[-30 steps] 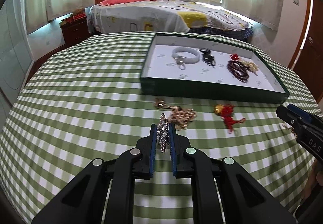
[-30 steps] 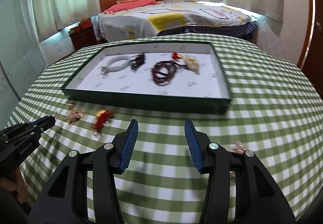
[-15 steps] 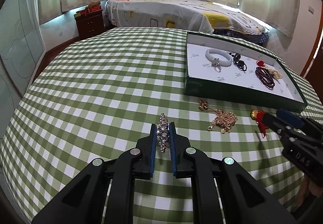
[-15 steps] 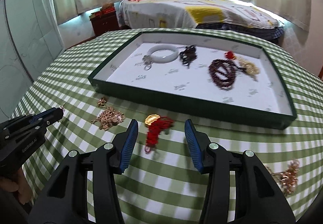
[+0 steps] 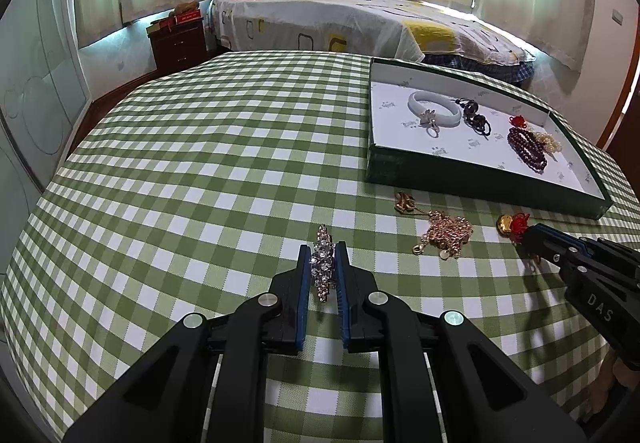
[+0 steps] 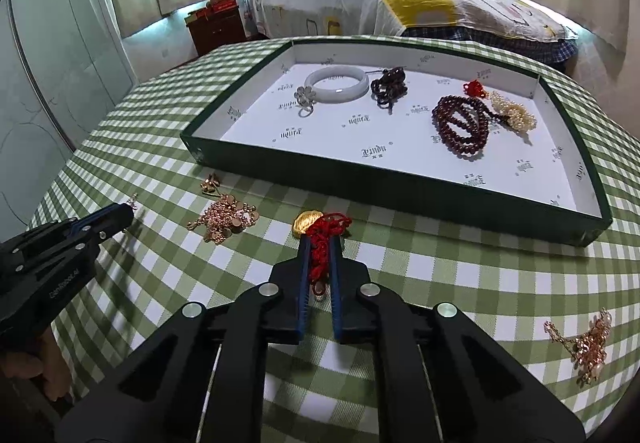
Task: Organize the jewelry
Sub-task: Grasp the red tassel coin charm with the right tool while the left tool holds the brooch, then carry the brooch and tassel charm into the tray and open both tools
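Note:
My left gripper [image 5: 324,249] is shut on a crystal brooch [image 5: 322,263], held over the checked tablecloth left of the tray. My right gripper [image 6: 319,243] is shut on the red cord of a gold charm [image 6: 307,221], which lies on the cloth just in front of the tray. The green tray [image 6: 400,185] with a white lining holds a white jade bangle [image 6: 340,85], a silver flower ring [image 6: 305,97], dark beads [image 6: 388,85], a dark red bead string [image 6: 462,125] and pearls [image 6: 514,113]. A rose-gold chain [image 6: 226,217] lies loose on the cloth.
Another rose-gold piece [image 6: 586,341] lies on the cloth at the right. A small gold earring [image 6: 210,183] lies by the tray's near-left corner. A bed [image 5: 340,19] and a nightstand [image 5: 178,41] stand beyond the table.
My right gripper moved forward over the red cord charm and shut on it. My left gripper swung further left with the brooch still in it.

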{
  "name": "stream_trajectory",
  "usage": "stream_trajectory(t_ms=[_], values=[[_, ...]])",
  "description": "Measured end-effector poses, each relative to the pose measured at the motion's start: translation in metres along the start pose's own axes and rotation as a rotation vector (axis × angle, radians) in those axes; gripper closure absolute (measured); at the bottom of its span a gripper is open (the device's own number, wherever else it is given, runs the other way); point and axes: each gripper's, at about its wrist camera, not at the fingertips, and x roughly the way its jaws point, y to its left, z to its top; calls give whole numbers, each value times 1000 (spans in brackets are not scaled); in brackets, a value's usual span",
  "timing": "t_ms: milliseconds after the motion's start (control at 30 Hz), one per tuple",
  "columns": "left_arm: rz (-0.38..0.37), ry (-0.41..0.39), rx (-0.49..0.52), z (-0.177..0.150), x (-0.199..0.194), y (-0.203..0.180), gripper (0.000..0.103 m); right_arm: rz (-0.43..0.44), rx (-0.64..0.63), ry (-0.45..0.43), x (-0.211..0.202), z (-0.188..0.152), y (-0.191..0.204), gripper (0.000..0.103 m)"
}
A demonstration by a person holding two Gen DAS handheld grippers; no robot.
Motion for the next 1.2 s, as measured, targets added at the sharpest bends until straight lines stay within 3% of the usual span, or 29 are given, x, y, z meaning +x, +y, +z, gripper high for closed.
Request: stream_trajectory(t_ms=[667, 967, 1200], values=[[-74, -93, 15, 23, -32, -28, 90, -41, 27, -176, -71, 14, -24, 95], [-157, -155, 33, 62, -38, -58, 90, -98, 47, -282, -100, 45, -52, 95], [-208, -203, 79, 100, -27, -93, 90, -138, 62, -328, -97, 70, -77, 95]])
